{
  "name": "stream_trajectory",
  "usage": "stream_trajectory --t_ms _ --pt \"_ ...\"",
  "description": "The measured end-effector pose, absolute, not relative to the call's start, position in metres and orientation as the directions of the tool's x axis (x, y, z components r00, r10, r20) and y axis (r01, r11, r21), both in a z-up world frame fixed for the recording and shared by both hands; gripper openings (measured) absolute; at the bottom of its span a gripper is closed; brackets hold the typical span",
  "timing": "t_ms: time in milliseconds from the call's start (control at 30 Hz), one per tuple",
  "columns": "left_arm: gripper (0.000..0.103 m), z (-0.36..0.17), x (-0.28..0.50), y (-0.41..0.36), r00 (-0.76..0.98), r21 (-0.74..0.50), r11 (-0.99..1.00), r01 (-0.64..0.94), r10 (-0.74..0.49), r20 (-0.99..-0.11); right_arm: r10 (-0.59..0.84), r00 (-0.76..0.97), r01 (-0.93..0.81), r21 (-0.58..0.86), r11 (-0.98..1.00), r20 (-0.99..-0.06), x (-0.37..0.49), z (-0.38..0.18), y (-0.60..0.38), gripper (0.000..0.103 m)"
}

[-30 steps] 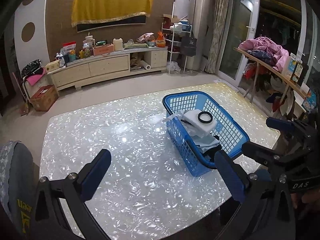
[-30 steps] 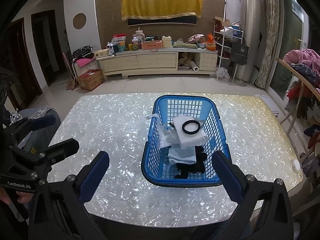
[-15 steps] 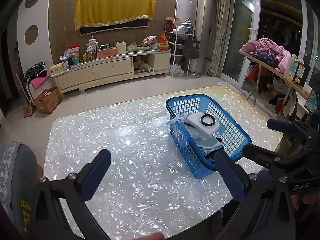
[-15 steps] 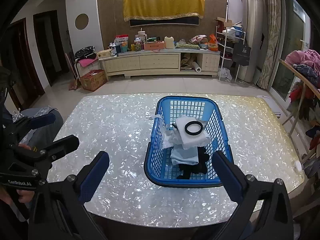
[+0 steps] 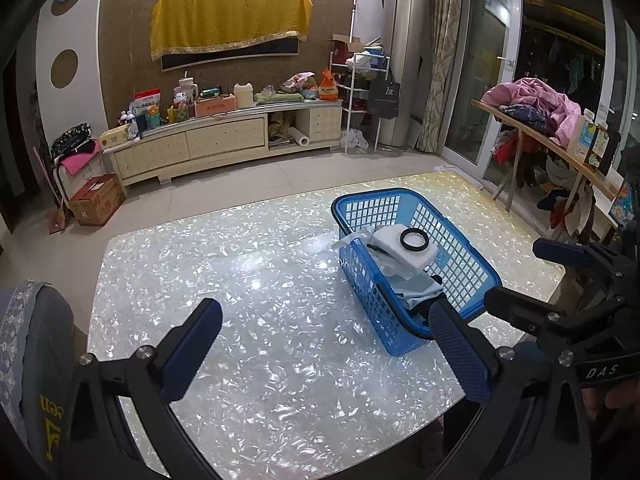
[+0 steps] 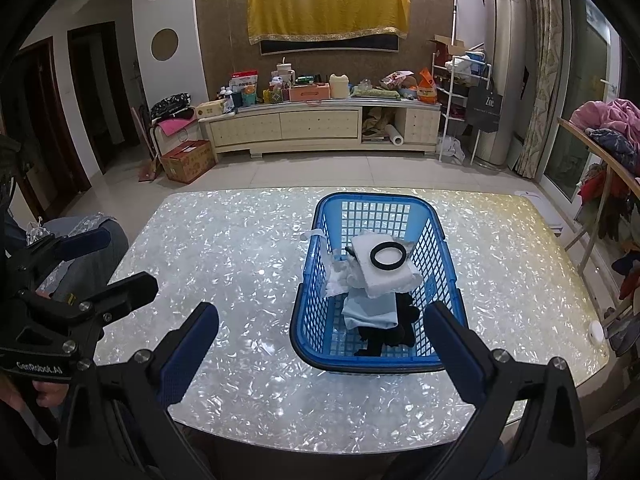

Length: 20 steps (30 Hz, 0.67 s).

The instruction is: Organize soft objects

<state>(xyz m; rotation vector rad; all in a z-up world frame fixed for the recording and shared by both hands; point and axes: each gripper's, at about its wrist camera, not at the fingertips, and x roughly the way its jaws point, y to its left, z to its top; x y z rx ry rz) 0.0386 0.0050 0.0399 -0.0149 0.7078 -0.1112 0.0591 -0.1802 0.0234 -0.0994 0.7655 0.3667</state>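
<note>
Right wrist view: the right gripper (image 6: 320, 336) and left gripper (image 5: 324, 340) are hovering wide open, holding nothing, facing the blue basket (image 6: 440, 248) of soft items (image 6: 384, 270) near the tabletop (image 6: 240, 248) right edge, probably for access.

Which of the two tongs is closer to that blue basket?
Right. The right tongs open directly at the blue basket's near end; the left tongs sit off to its left over bare table.

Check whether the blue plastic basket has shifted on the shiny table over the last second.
No. In the right wrist view the blue plastic basket sits at the same spot on the shiny table, equally far from its near edge; only the cameras drifted slightly.
</note>
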Motion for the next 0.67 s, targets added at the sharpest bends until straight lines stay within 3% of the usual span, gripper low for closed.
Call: stream_trajectory --t_ms 667 --pt "0.103 0.0422 0.0350 0.0012 0.751 -0.062 0.992 0.110 -0.124 -0.648 0.283 0.660 -0.355 0.044 0.934 -0.696 0.0570 0.0231 -0.1772 0.103"
